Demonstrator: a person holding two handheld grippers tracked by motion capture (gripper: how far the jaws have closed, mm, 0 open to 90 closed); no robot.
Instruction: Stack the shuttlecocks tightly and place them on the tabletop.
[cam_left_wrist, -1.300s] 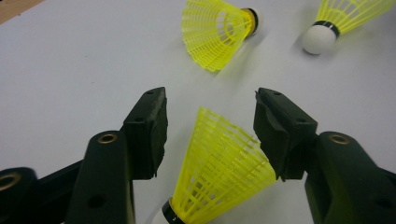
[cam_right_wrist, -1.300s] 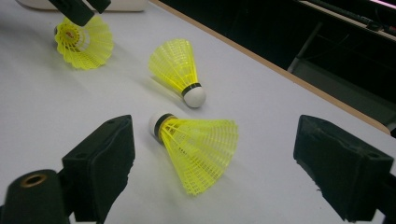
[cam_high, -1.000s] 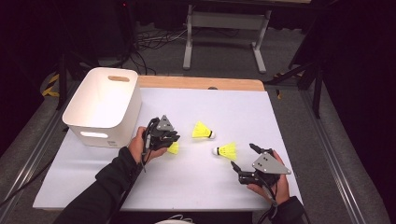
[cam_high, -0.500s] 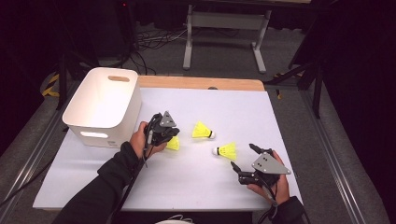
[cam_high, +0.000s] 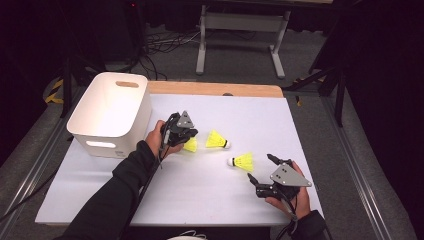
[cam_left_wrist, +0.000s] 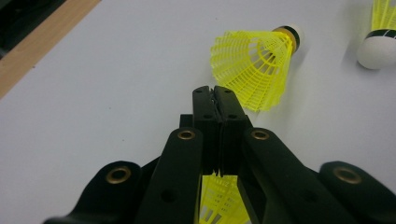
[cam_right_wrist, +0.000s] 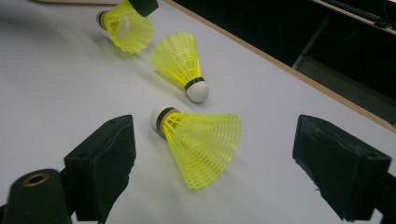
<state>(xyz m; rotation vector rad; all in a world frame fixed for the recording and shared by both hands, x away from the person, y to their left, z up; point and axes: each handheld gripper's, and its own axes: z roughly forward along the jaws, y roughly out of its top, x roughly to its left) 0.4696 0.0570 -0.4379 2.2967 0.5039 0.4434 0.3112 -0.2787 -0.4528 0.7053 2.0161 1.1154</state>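
Note:
Three yellow shuttlecocks are on or over the white table (cam_high: 200, 195). My left gripper (cam_high: 187, 137) is shut on the skirt of the left shuttlecock (cam_high: 190, 145); its jaws (cam_left_wrist: 215, 93) meet, with yellow mesh (cam_left_wrist: 219, 196) pinched beneath them. Just beyond those jaws a second shuttlecock (cam_left_wrist: 254, 65) lies on its side in the middle (cam_high: 217, 140). The third shuttlecock (cam_high: 243, 161) lies directly ahead of my right gripper (cam_high: 260, 166), which stands open, its jaws wide on either side of it (cam_right_wrist: 201, 140) without touching. The held shuttlecock (cam_right_wrist: 126, 23) hangs at the far left.
A white plastic bin (cam_high: 100, 135) with handle cut-outs stands at the table's left, close beside the left hand. A wooden strip (cam_high: 215, 90) runs along the far table edge. Dark floor, cables and a metal stand lie beyond.
The left gripper has lifted slightly and shifted away from the person with the shuttlecock in its jaws. The right gripper and the other two shuttlecocks have stayed put.

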